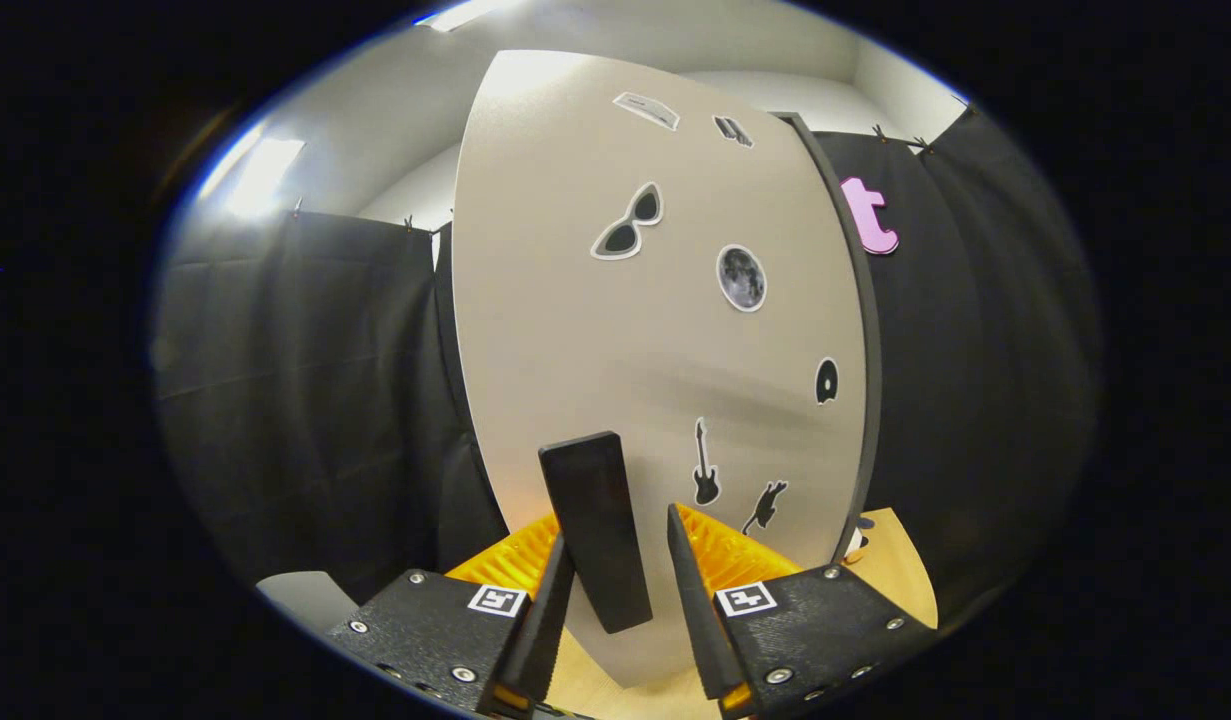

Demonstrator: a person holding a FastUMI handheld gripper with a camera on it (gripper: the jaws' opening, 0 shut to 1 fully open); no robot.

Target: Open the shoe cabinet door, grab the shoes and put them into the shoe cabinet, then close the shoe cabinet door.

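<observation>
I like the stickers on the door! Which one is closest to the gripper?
The upright black guitar sticker, just beyond the gripper, whose fingers sit around the door's black handle. The tilted guitar sticker is farther to the side.

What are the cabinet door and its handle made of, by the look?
Cabinet door: likely laminated board, matte beige, flat even face with stickers. Handle: black matte bar, probably plastic or painted wood; I can't tell which. It sits between the gripper fingers, which are open.
</observation>
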